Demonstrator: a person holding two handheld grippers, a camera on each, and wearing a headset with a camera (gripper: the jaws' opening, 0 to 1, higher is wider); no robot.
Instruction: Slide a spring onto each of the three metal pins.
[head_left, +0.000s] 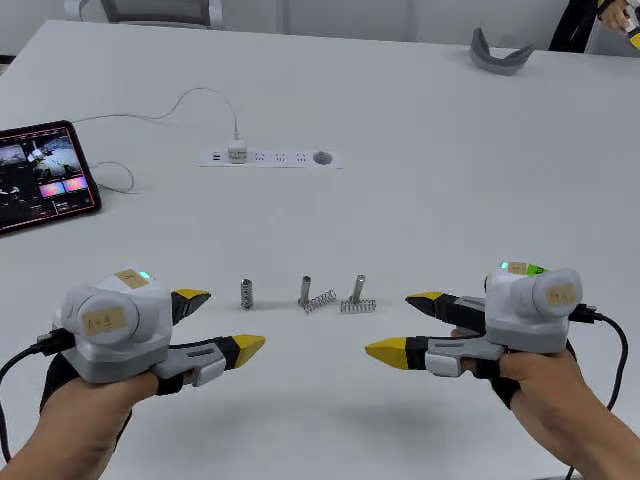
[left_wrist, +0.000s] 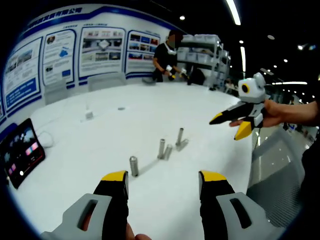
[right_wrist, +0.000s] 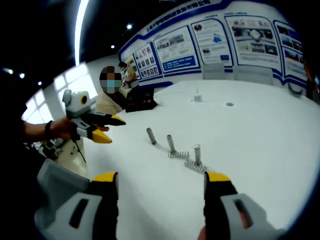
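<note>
Both tools were empty. The left tool (head_left: 225, 320) hung just above the bench (head_left: 420, 130) with its jaws apart, near the left pin (head_left: 246, 293). The right tool (head_left: 403, 323) hovered opposite, jaws likewise spread, near the right pin (head_left: 358, 287). The three pins stood upright in a short row between the tools.

The left pin appeared to be sleeved by a coil already, though at that size it was hard to be sure. The middle pin (head_left: 305, 289) and the right pin were bare. The middle spring (head_left: 321, 300) lay on its side, angled off to the right of its pin's base. The right spring (head_left: 357, 306) lay across the front of its pin's base. By that reading, one pin was done and two were left.

The springs looked small and round, so a hard or off-centre pinch could shoot one out of the jaws. The pins seemed to stand free, and each loose spring lay close against a base. A jaw tip reaching for a spring could therefore knock its pin over. A spring gripped at a tilt would likely catch on the pin's top rather than slide down.

The parts lay straight on the smooth bench, not in any tray or box, so a dropped spring could roll well away.
</note>
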